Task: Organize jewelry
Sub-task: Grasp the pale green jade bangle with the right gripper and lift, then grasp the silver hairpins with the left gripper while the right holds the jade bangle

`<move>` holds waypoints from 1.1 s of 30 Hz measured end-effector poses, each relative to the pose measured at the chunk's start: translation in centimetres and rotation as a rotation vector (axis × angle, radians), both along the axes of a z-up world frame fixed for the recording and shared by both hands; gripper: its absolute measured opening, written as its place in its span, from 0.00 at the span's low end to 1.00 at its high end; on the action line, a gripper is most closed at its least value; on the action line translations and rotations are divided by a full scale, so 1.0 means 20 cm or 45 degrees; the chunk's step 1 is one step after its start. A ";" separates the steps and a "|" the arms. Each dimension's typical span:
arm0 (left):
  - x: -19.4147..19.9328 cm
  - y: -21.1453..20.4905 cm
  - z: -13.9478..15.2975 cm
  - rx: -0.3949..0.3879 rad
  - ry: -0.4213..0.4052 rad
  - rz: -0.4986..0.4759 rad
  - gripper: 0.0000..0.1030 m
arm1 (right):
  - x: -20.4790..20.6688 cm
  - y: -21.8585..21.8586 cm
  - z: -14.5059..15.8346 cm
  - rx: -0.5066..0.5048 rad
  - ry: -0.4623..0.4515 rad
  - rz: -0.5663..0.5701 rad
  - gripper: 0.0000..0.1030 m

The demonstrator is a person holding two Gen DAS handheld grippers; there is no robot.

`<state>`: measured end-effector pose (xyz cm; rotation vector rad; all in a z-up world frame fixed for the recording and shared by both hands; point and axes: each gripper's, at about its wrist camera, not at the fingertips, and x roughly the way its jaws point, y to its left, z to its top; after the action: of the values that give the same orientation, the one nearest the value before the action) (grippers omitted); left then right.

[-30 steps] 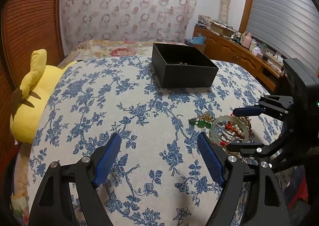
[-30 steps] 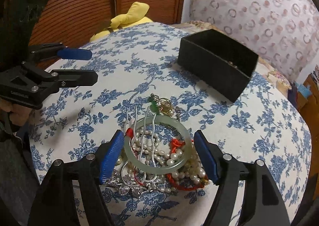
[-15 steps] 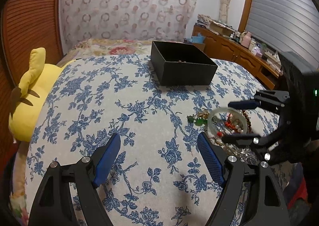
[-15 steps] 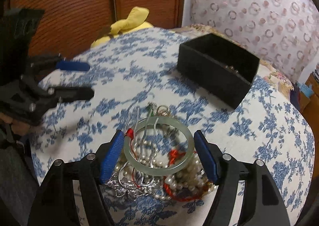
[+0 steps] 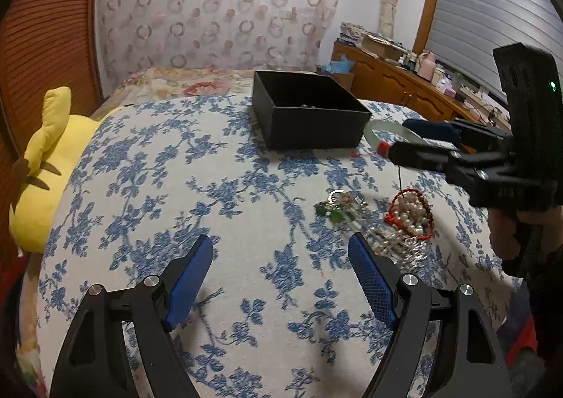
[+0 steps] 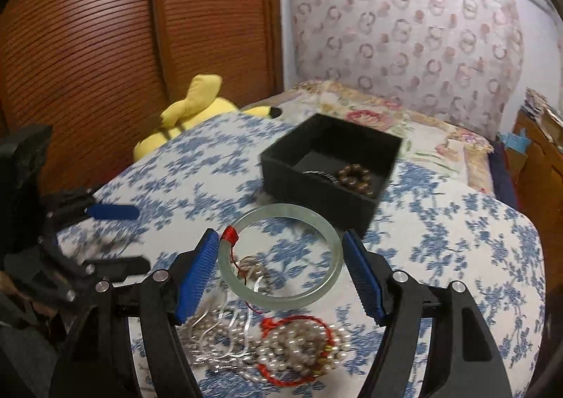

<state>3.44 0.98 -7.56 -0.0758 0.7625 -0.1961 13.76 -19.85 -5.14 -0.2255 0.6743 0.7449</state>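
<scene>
My right gripper (image 6: 279, 239) is shut on a pale green jade bangle (image 6: 281, 211), its blue pads pressing both sides of the ring. A red thread wraps the bangle and dangles below it. The bangle hangs above the jewelry pile (image 6: 299, 348) of pearls, red cord and silver pieces. In the left wrist view the right gripper (image 5: 408, 141) holds the bangle (image 5: 378, 125) just right of the black box (image 5: 309, 130). A brown bead bracelet (image 6: 353, 176) lies inside the box (image 6: 316, 194). My left gripper (image 5: 279, 243) stands open over bare cloth, nothing between its fingers.
A blue-flowered cloth (image 5: 176, 187) covers the bed. A green pendant piece (image 5: 334, 210) lies left of the pile (image 5: 410, 211). A yellow plush toy (image 5: 42, 166) sits at the bed's left edge. A wooden sideboard (image 5: 404, 85) with clutter stands at the far right.
My right gripper has risen with the bangle, lifting it off the pile and nearer the black box. The left gripper has stayed in place, open.
</scene>
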 end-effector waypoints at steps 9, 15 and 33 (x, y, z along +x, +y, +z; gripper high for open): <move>0.05 -0.17 -0.01 -0.032 0.040 -0.111 0.74 | 0.00 -0.13 -0.04 -0.010 0.018 -0.084 0.72; 0.11 -0.28 -0.05 -0.054 0.088 -0.169 0.64 | -0.04 -0.23 -0.06 -0.005 0.024 -0.124 0.72; 0.23 -0.23 -0.12 -0.267 0.193 -0.125 0.05 | -0.04 -0.31 -0.09 0.014 0.047 -0.167 0.72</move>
<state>7.95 -3.65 -10.03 -0.2545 0.8959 -0.3664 12.91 -26.01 -7.02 -0.1563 0.7127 0.6279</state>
